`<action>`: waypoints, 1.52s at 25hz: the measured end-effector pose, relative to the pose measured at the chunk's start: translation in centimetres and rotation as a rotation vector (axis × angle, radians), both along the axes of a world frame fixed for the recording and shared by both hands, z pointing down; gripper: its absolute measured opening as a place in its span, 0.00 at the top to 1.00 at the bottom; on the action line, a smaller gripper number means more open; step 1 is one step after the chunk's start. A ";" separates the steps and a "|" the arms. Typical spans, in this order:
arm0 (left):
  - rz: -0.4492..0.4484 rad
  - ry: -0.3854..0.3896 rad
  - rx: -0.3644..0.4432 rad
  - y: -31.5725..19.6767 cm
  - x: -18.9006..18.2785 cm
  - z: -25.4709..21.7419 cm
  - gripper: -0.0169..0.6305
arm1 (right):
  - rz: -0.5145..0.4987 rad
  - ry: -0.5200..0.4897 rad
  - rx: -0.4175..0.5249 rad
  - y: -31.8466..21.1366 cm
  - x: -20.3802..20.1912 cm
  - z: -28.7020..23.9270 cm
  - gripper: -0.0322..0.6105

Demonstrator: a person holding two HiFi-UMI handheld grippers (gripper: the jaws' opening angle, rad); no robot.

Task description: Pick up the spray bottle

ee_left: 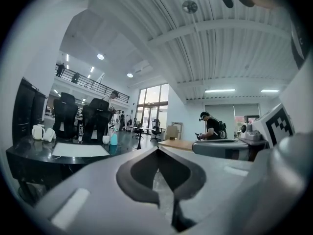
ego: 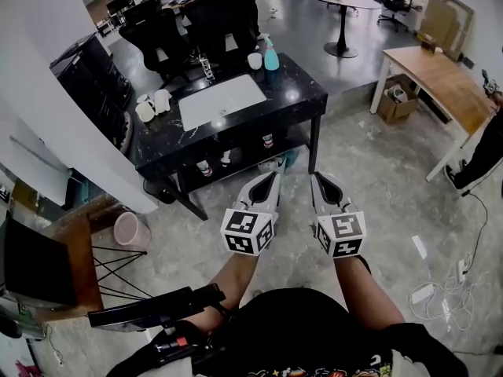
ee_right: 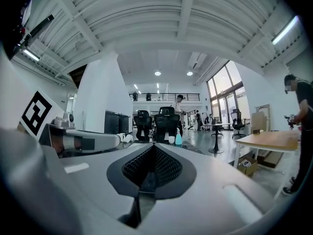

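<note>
The spray bottle (ego: 270, 54) is teal with a white head and stands upright at the far right corner of the black marble table (ego: 302, 89). It also appears small and distant as the spray bottle (ee_left: 113, 138) in the left gripper view and the spray bottle (ee_right: 178, 138) in the right gripper view. My left gripper (ego: 273, 177) and right gripper (ego: 317, 177) hang side by side over the floor in front of the table, well short of the bottle. The left gripper (ee_left: 157, 150) and the right gripper (ee_right: 154, 146) are both shut with nothing between their jaws.
On the table lie a white mat (ego: 222, 100), a white cup (ego: 254, 60), white mugs (ego: 153, 103) and a glass bottle (ego: 207, 70). Black office chairs (ego: 196, 22) stand behind it. A wooden table (ego: 440, 77), a cardboard box (ego: 397, 102) and a person (ego: 483, 155) are at right. A pink bin (ego: 130, 230) sits at left.
</note>
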State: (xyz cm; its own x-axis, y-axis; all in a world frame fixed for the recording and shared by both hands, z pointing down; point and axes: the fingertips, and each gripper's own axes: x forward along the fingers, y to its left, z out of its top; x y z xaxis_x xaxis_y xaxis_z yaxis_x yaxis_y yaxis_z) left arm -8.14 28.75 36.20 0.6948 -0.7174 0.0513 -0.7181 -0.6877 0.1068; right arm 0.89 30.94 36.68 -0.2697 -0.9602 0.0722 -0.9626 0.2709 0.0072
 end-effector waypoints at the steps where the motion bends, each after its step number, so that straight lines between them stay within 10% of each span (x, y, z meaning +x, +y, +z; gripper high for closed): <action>1: -0.006 0.002 -0.002 -0.2 0.7 0.1 0.97 | -0.007 0.002 -0.003 -0.2 0.6 0.1 0.91; 13: -0.075 -0.026 -0.044 -4.1 3.7 2.3 0.97 | -0.054 -0.013 -0.027 -5.4 4.7 1.8 0.91; 38: 0.090 0.017 -0.013 -32.1 -3.0 0.8 0.97 | 0.061 0.047 -0.016 -31.7 -4.3 0.8 0.91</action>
